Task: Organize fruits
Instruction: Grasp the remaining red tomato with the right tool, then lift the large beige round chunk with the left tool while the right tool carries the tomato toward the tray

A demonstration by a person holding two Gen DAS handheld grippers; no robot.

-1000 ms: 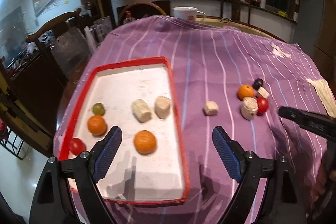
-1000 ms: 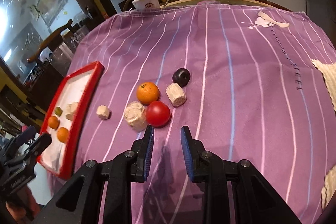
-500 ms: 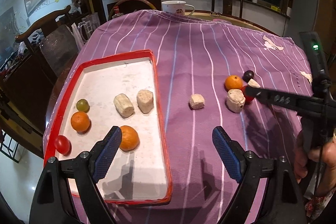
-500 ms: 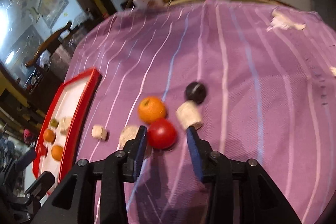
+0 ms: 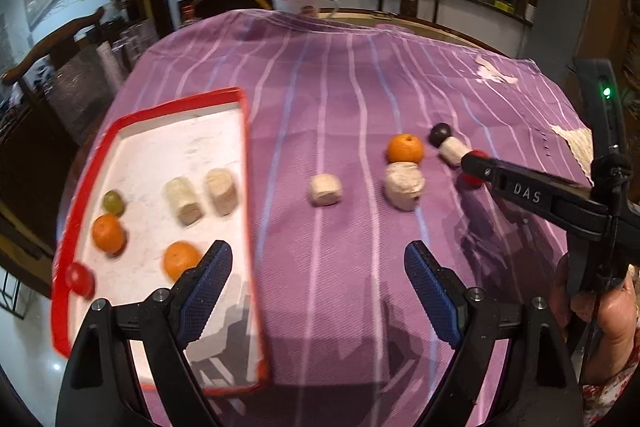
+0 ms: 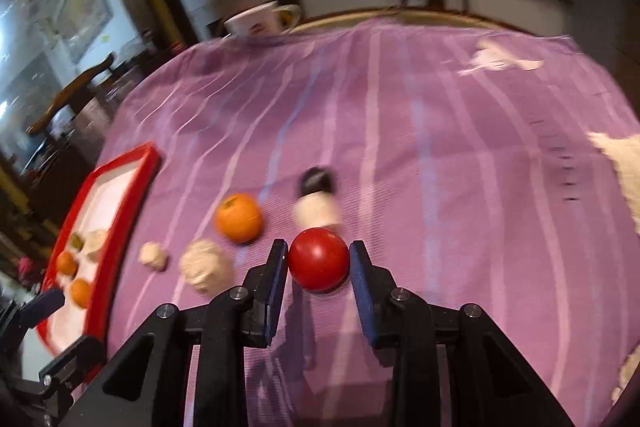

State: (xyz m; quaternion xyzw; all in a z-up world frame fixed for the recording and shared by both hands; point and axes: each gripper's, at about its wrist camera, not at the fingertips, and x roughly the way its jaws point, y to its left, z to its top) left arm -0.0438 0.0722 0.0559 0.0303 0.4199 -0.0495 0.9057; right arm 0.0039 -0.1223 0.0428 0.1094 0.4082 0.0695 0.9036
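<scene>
A red tomato-like fruit (image 6: 319,261) lies on the purple striped cloth between the pads of my right gripper (image 6: 319,257). Its jaws are closing and the pads meet both sides of the fruit. Just beyond lie an orange (image 6: 239,217), a dark plum (image 6: 317,179) and beige pieces (image 6: 318,211). My left gripper (image 5: 318,251) hangs open over bare cloth beside the red-rimmed white tray (image 5: 152,111), nothing between its fingers. The tray holds two oranges (image 5: 108,233), a green grape (image 5: 113,201), a small red fruit (image 5: 79,279) and two beige pieces (image 5: 184,200).
Two more beige pieces (image 5: 326,189) lie on the cloth between the tray and the fruit cluster. A white cup (image 5: 300,2) stands at the table's far edge. A cream doily (image 5: 576,143) lies at the right edge. A hand (image 5: 608,311) holds the right gripper.
The right gripper moved forward over the red fruit, its jaws spread around it and then narrowed onto it. The left gripper drifted right, away from the tray, still open.
</scene>
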